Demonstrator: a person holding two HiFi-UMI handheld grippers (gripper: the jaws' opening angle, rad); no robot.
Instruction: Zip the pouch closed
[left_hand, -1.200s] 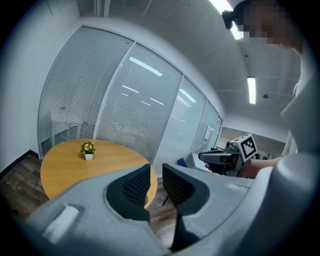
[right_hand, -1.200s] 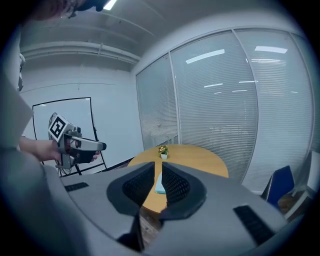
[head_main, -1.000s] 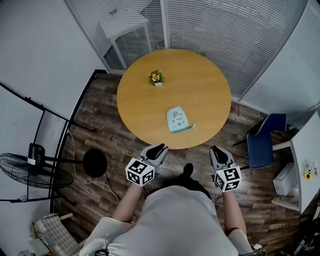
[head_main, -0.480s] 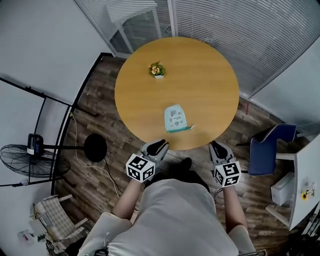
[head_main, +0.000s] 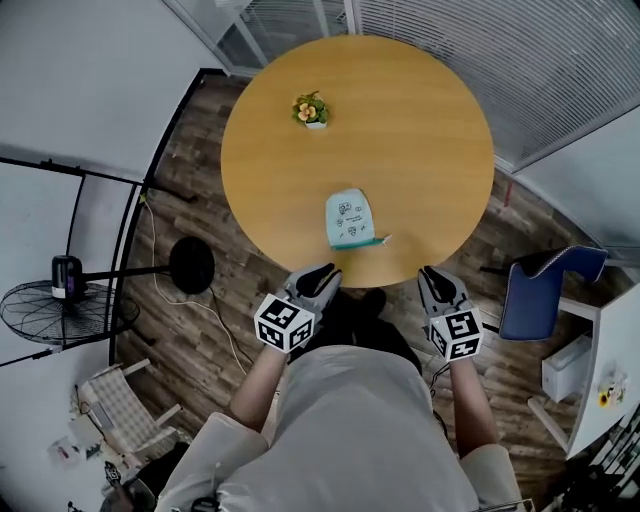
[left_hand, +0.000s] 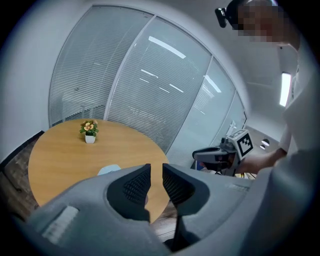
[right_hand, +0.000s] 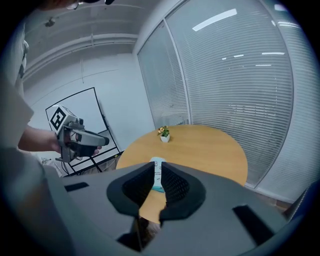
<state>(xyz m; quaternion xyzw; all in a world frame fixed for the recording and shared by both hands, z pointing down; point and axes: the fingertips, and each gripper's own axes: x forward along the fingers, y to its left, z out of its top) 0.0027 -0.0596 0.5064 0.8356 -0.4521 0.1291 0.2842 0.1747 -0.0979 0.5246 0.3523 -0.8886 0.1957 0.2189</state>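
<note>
Pouch (head_main: 349, 218): lying flat on the desk (head_main: 420, 120), ahead of and between both grippers, untouched.
Left gripper (head_main: 318, 272): hovering short of the pouch, jaws slightly parted, empty.
Right gripper (head_main: 433, 275): likewise waiting empty, probably readying an approach.

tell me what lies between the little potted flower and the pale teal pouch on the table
Nothing: the head view shows only bare round wooden table between the small potted flower and the pale teal fabric pouch.
</note>
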